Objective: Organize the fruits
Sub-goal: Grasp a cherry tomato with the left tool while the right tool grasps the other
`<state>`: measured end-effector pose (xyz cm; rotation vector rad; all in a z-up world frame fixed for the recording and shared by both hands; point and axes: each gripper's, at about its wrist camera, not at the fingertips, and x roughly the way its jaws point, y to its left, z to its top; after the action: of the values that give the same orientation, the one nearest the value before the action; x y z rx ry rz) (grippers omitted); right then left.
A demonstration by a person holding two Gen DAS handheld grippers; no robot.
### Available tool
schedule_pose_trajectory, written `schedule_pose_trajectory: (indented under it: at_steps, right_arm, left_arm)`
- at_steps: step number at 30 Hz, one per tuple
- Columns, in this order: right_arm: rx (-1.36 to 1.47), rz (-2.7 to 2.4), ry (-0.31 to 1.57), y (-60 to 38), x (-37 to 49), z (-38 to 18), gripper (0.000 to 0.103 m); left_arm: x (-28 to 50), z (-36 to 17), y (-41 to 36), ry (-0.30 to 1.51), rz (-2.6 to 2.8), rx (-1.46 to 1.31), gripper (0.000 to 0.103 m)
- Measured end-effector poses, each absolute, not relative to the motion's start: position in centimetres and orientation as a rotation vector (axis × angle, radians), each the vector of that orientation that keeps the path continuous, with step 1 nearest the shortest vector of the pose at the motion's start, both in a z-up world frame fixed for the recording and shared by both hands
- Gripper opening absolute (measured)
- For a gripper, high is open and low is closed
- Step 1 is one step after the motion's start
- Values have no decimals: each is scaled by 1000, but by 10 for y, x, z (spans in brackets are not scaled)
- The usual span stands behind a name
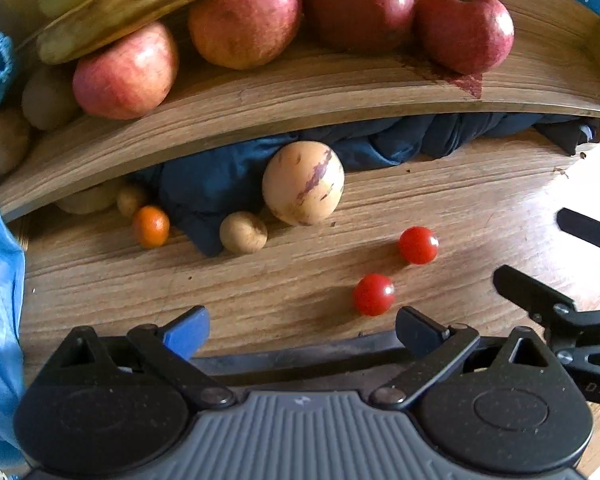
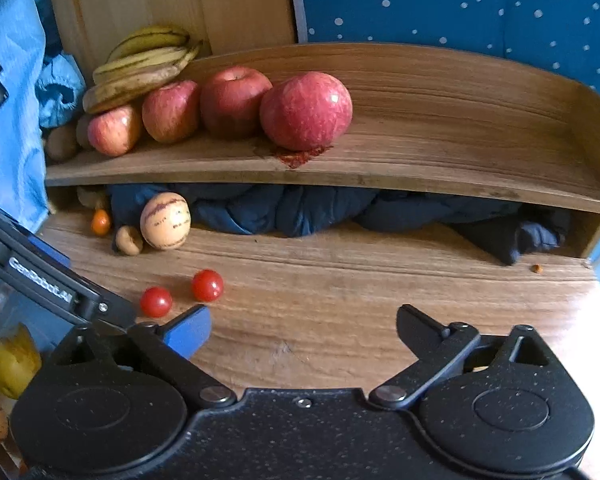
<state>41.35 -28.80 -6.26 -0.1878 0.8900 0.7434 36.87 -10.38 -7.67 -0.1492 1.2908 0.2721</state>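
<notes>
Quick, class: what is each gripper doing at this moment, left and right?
Left gripper: open, holding nothing, above the table near a cherry tomato.
Right gripper: open, holding nothing, only bare table between its fingers.

Glossy tomatoes (image 1: 374, 294), matt wooden table (image 1: 260, 280)

A wooden table (image 2: 340, 344) carries a low wooden shelf (image 2: 420, 168) before a blue white-dotted wall (image 2: 460, 4).
</notes>
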Motion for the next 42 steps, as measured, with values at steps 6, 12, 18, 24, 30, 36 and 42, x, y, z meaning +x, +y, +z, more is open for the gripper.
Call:
schedule_pose_trajectory:
  at_steps: [6, 12, 18, 24, 30, 36, 42]
  right_arm:
    - [-162, 841, 906, -280, 419, -69, 83]
    - [-152, 886, 918, -271, 422, -77, 72]
    - [-137, 927, 920, -268, 425, -79, 65]
    - [-141, 956, 906, -262, 433, -82, 57]
    - [-161, 1003, 904, -255, 435, -85, 54]
    - [-160, 1034, 903, -244, 434, -84, 50]
    - [-150, 1059, 914, -236, 431, -84, 44]
  left_arm:
    - [370, -80, -108, 1277, 241, -160, 88]
    - [371, -82, -110, 1265, 232, -159, 77]
    - [375, -85, -113, 1231, 227, -154, 68]
    - [378, -85, -112, 1205, 214, -154, 61]
    - [378, -92, -106, 1213, 209, -176, 48]
    - [374, -93, -98, 1212, 216, -197, 36]
    - [372, -92, -97, 1207, 219, -204, 26]
